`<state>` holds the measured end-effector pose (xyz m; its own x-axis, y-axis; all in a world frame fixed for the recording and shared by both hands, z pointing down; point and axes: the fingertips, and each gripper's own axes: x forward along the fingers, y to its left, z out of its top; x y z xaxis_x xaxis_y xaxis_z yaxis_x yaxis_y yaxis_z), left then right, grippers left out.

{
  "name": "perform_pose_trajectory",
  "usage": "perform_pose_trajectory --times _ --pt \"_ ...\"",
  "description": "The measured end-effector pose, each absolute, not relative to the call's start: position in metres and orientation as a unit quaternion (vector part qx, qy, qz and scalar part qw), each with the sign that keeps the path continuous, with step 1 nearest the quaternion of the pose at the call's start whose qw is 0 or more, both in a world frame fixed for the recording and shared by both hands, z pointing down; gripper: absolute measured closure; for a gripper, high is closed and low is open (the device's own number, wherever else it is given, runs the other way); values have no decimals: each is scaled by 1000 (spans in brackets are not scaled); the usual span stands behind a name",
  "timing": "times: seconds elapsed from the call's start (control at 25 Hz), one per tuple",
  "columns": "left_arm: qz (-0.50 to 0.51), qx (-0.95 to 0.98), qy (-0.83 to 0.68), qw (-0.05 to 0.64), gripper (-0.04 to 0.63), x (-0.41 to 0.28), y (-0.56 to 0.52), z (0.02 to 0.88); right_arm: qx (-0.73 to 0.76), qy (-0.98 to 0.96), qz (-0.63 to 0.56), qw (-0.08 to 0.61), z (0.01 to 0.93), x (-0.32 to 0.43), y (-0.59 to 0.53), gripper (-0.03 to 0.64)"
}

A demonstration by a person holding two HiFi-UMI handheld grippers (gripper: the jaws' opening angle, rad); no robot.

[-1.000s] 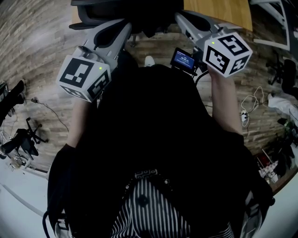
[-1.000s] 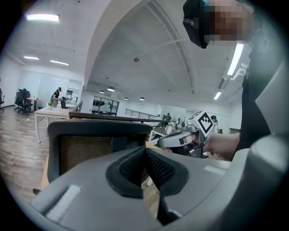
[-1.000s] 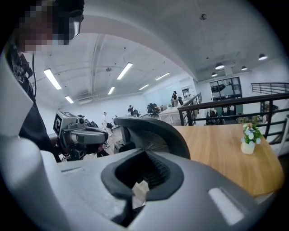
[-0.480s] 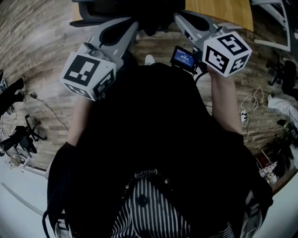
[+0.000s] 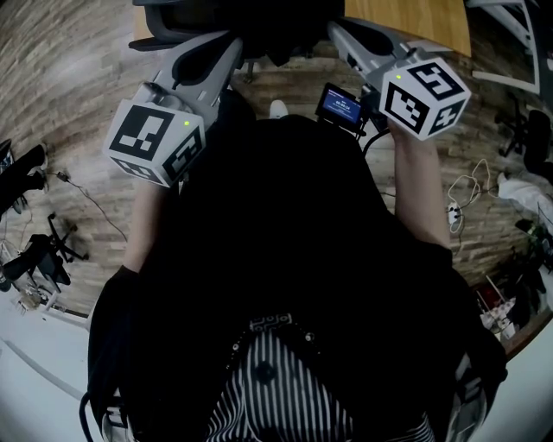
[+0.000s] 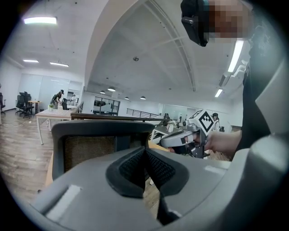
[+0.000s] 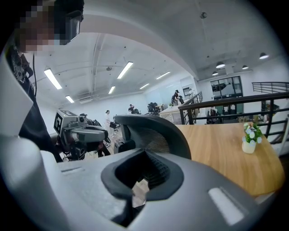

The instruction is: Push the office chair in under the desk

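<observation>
The black office chair (image 5: 229, 19) stands at the top of the head view, its mesh back (image 6: 90, 146) facing me. Behind it lies the wooden desk (image 5: 406, 22), which spreads to the right of the chair back (image 7: 151, 131) in the right gripper view. My left gripper (image 5: 235, 45) points at the left of the chair back, jaws shut and empty. The right gripper (image 5: 337, 30) points at its right side, also shut and empty. Both tips reach the chair's edge; whether they touch it I cannot tell. Each gripper shows in the other's view: the right gripper (image 6: 185, 137), the left gripper (image 7: 81, 133).
A small potted flower (image 7: 249, 137) stands on the desk (image 7: 226, 153). A small lit screen (image 5: 340, 108) hangs by my right arm. Cables (image 5: 467, 194) and dark stands (image 5: 39, 255) lie on the wood floor at both sides. A railing (image 7: 226, 106), other desks and distant people are behind.
The left gripper swayed slightly to the right and came back. Nothing else has visibly moved.
</observation>
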<state>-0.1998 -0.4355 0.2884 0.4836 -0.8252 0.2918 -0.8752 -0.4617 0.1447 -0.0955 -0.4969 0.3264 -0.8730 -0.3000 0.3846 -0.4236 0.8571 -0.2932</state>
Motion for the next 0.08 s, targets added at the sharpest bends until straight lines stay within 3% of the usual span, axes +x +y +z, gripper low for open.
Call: perform_pose_trajectory --times 0.08 --pt "89 850 -501 138 591 -204 -435 288 189 -950 187 165 327 -99 -497 617"
